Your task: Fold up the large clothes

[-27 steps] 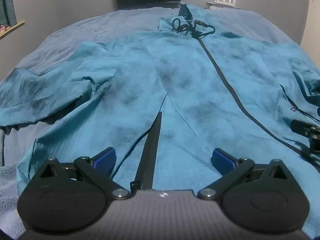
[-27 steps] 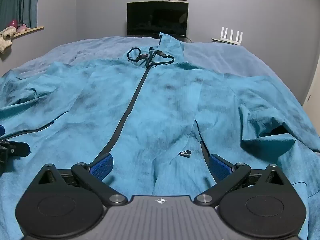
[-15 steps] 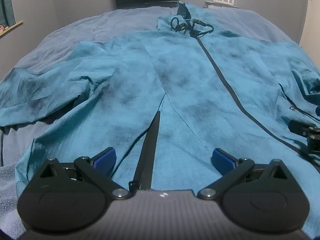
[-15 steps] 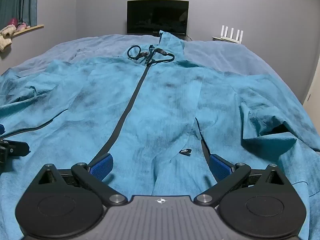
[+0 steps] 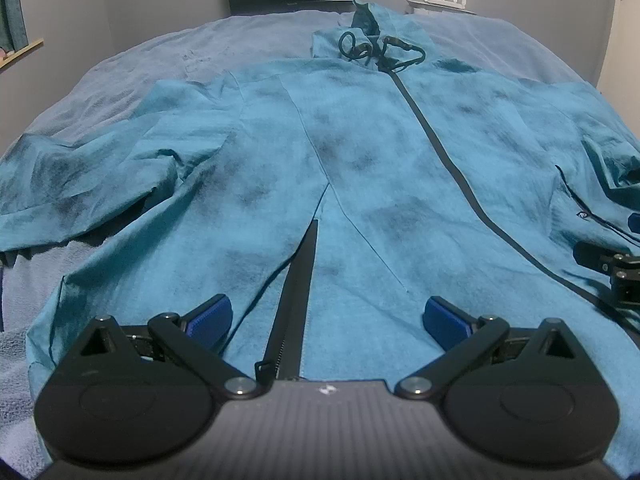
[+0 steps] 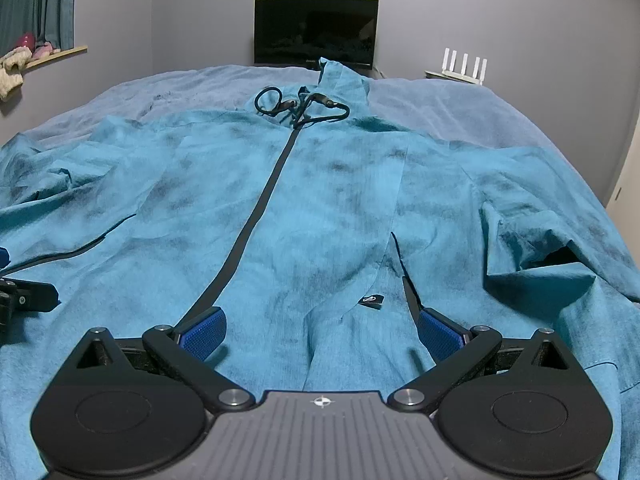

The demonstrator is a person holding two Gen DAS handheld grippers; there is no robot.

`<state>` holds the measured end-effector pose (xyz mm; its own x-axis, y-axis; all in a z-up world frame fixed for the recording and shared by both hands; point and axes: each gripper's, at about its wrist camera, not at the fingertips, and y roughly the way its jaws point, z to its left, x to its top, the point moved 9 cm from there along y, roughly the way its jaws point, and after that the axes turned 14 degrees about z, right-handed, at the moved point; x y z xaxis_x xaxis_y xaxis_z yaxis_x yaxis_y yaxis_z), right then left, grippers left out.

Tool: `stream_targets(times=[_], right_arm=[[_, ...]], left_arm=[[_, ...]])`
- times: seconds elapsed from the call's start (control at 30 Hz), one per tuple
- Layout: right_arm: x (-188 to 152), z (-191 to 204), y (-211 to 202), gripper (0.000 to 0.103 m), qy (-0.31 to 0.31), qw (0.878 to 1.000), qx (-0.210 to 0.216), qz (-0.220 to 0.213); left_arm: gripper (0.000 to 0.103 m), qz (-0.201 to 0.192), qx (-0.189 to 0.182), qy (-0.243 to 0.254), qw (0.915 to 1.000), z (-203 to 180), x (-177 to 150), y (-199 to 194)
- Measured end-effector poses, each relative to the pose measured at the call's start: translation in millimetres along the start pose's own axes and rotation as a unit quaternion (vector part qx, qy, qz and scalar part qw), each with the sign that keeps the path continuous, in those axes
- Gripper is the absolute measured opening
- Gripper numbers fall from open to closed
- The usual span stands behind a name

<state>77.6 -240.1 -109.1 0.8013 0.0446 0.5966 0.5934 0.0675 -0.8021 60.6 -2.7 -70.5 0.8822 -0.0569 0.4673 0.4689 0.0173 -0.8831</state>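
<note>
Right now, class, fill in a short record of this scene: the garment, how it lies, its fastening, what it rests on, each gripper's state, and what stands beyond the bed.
Garment: teal hooded jacket
Lay: spread front up, sleeves out to both sides, hood at the far end
Fastening: dark centre zip, closed as far as visible
Drawcord: dark cord looped at the collar
Surface: grey-blue bedcover
Left gripper: open, over the hem, holding nothing
Right gripper: open, over the hem, holding nothing
Beyond: dark screen, white router
</note>
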Motion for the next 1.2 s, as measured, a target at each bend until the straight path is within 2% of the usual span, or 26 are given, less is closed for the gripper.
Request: stream_targets(times=[1.2], right_arm=[[-1, 3, 12, 0.103, -0.001, 1.0, -0.001, 0.005]], left_arm=[[0.103, 0.003, -0.001, 0.0, 1.0, -5, -4, 3]])
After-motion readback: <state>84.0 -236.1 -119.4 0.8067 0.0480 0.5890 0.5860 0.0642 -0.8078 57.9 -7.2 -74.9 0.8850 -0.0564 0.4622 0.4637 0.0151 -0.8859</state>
